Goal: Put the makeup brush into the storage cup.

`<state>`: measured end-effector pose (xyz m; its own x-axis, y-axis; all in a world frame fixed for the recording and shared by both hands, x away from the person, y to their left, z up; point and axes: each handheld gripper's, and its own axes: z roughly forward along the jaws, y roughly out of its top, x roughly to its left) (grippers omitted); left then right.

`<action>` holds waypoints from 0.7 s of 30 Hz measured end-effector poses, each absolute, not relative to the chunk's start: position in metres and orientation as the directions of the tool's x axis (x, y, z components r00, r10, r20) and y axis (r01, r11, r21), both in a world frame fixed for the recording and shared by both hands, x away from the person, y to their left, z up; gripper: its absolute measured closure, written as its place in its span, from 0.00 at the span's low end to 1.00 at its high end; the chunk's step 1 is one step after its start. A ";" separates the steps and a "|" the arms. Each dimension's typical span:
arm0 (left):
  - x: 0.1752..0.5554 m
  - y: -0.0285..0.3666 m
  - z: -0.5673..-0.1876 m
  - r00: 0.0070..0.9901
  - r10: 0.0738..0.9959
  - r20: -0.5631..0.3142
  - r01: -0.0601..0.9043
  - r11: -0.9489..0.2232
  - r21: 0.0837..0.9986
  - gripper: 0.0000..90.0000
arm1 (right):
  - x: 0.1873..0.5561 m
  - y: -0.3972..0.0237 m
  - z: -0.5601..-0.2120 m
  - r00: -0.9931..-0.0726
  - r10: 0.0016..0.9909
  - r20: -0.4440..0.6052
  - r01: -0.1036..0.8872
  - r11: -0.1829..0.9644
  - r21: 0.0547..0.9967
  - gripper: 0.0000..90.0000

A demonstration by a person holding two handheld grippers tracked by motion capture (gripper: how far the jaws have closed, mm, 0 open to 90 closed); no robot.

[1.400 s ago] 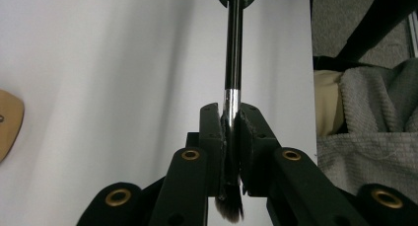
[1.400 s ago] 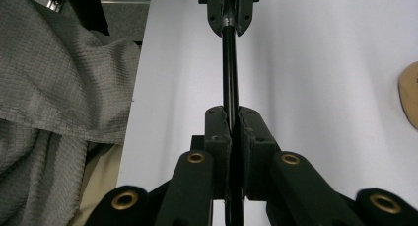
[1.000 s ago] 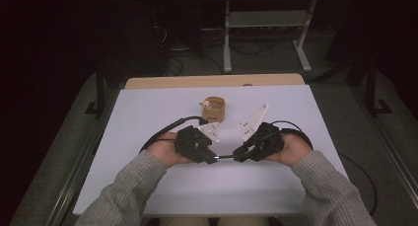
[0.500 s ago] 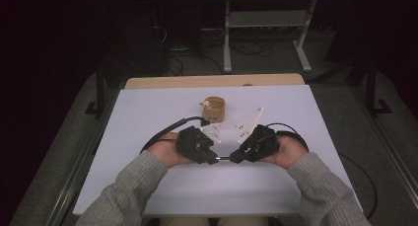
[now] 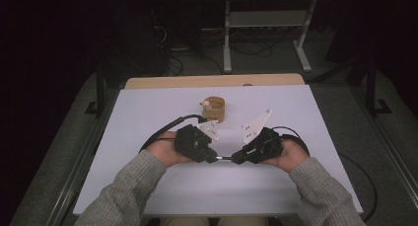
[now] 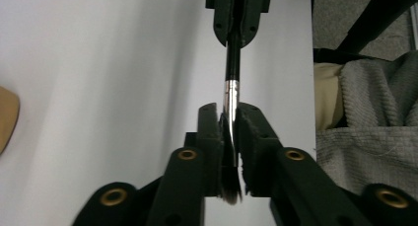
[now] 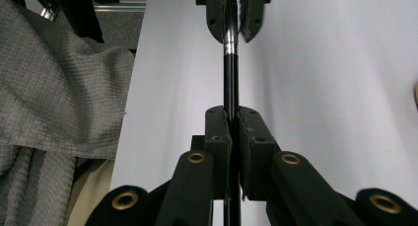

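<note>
White tabletop (image 5: pixel 148 186), person's grey-sleeved forearms entering from the near edge; a tan tape roll (image 5: pixel 215 108) sits well beyond the hands toward the far side. Left tongs (image 5: pixel 213 157) and right tongs (image 5: pixel 237 159) point at each other just above the surface — each clamped on one end of a thin brush (image 5: pixel 225 158). Left grips the silver ferrule and bristle end (image 6: pixel 230 137), right the black handle (image 7: pixel 230 88).

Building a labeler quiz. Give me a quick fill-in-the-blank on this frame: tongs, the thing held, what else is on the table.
1. Both tongs are shut on one thin ____ with a black and a silver section.
2. The left tongs grip its ____ section.
3. The right tongs grip its ____ section.
4. The brown cup stands on the white table, ____ the tongs.

Missing words: rod; silver; black; beyond
</note>
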<state>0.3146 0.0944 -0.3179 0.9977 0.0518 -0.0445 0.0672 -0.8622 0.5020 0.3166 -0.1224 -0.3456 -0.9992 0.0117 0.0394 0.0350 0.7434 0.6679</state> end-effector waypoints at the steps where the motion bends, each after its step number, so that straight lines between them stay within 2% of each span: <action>1: 0.315 0.094 -0.318 0.998 0.047 -0.047 0.064 -0.863 0.501 0.91 | 0.316 -0.123 -0.346 -0.999 0.009 0.038 0.032 0.741 0.671 0.92; 6: 0.314 0.094 -0.319 0.998 0.036 -0.048 0.055 -0.869 0.492 0.93 | 0.315 -0.120 -0.346 -1.000 0.016 0.027 0.030 0.750 0.661 0.89; 8: 0.314 0.093 -0.320 0.998 0.047 -0.044 0.063 -0.877 0.476 0.93 | 0.315 -0.118 -0.346 -0.999 0.042 0.012 0.040 0.761 0.647 0.77; 15: 0.316 0.090 -0.321 0.997 0.054 -0.048 0.070 -0.885 0.460 0.93 | 0.308 -0.104 -0.343 -0.998 0.026 -0.055 -0.011 0.810 0.586 0.80; 18: 0.314 0.088 -0.320 0.998 0.049 -0.049 0.066 -0.887 0.457 0.93 | 0.307 -0.101 -0.344 -0.997 0.026 -0.068 -0.017 0.819 0.573 0.83; 21: 0.313 0.087 -0.319 0.998 0.044 -0.041 0.058 -0.888 0.456 0.93 | 0.307 -0.099 -0.345 -0.998 0.018 -0.056 -0.017 0.822 0.569 0.91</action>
<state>0.3131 0.0874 -0.3187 0.9982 0.0441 -0.0406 0.0578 -0.8880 0.4562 0.3074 -0.0993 -0.3450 -0.9983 0.0182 -0.0558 -0.0169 0.8221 0.5692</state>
